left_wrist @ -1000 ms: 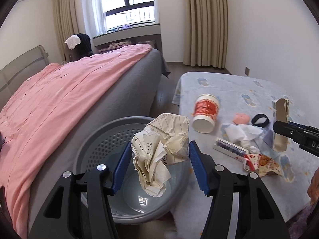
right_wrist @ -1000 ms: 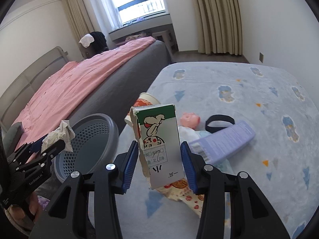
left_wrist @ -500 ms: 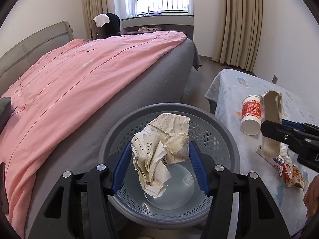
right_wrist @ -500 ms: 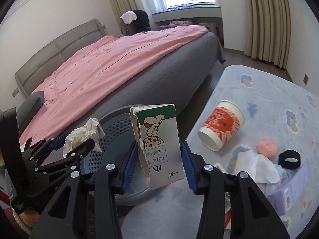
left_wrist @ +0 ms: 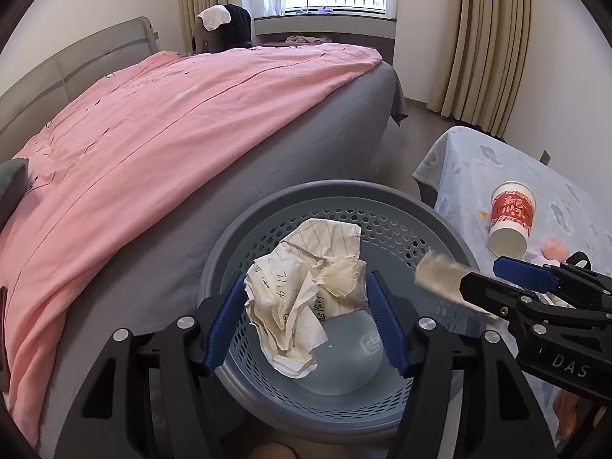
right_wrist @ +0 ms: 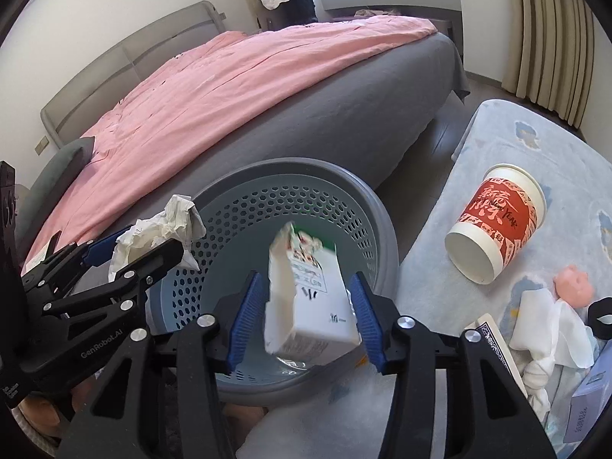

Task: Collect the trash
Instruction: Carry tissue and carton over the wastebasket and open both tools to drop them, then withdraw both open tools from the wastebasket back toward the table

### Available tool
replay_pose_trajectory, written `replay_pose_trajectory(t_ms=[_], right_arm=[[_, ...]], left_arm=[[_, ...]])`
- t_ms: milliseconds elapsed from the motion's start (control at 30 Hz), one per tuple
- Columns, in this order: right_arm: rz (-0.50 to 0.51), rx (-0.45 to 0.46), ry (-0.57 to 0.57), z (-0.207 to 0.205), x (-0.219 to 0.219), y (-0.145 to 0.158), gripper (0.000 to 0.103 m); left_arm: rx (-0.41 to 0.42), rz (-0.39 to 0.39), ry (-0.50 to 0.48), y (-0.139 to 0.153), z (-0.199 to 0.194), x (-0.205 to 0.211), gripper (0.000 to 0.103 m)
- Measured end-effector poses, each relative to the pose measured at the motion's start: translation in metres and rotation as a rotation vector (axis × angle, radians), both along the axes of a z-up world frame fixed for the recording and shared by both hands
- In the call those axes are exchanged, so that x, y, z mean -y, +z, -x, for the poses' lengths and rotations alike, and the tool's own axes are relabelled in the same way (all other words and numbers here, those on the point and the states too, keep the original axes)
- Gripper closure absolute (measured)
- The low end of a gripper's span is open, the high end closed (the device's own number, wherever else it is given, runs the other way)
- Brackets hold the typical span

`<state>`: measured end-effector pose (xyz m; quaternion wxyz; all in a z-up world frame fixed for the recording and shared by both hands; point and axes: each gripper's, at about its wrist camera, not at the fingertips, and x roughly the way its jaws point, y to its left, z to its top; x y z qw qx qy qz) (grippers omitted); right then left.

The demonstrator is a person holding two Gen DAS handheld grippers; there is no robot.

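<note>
A ball of crumpled lined paper [left_wrist: 306, 298] hangs between the blue pads of my left gripper [left_wrist: 306, 275], right above the round grey perforated basket [left_wrist: 344, 191]. Those jaws are opening, but the paper is sharp, unmoved, and still touches both pad tips. In the right wrist view a white and green milk carton [right_wrist: 306, 298] is blurred and tipped over between the pads of my right gripper [right_wrist: 304, 277]. These jaws are opening too, with gaps on both sides of the carton, which is dropping over the basket [right_wrist: 306, 168]. The right gripper [left_wrist: 482, 273] reaches in over the basket's right rim.
A bed with a pink cover [left_wrist: 172, 114] runs close behind the basket. To the right, a table with a pale blue cloth [right_wrist: 535, 145] carries a red and white paper cup [right_wrist: 497, 222] on its side, white tissue [right_wrist: 550, 317], a pink toy [right_wrist: 573, 283] and a blue box [right_wrist: 589, 409].
Both grippers swung left from the table to above the basket. Both pairs of jaws have widened. The carton, upright and gripped before, now tilts and falls free; the paper has not moved.
</note>
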<state>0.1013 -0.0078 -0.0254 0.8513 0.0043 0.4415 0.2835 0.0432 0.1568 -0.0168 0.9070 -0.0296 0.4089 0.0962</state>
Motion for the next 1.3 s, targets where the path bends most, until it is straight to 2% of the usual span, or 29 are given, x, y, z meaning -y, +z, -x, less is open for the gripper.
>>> replay_pose_trajectory(t_ms=[33, 633, 900, 1300], right_arm=[[0.001, 0.01, -0.004, 0.001, 0.001, 0.001, 0.042], [-0.004, 0.018, -0.035, 0.003, 0.007, 0.005, 0.041], [-0.004, 0.019, -0.041, 0.005, 0.008, 0.004, 0.04], [0.012, 0.024, -0.08, 0.011, 0.017, 0.001, 0.039]], left_arm=[[-0.002, 0.001, 0.005, 0.0, 0.0, -0.001, 0.04], [-0.018, -0.009, 0.047, -0.004, -0.004, -0.008, 0.039], [-0.009, -0.018, 0.058, -0.003, -0.002, -0.01, 0.034], [0.018, -0.038, 0.049, 0.002, 0.001, -0.004, 0.032]])
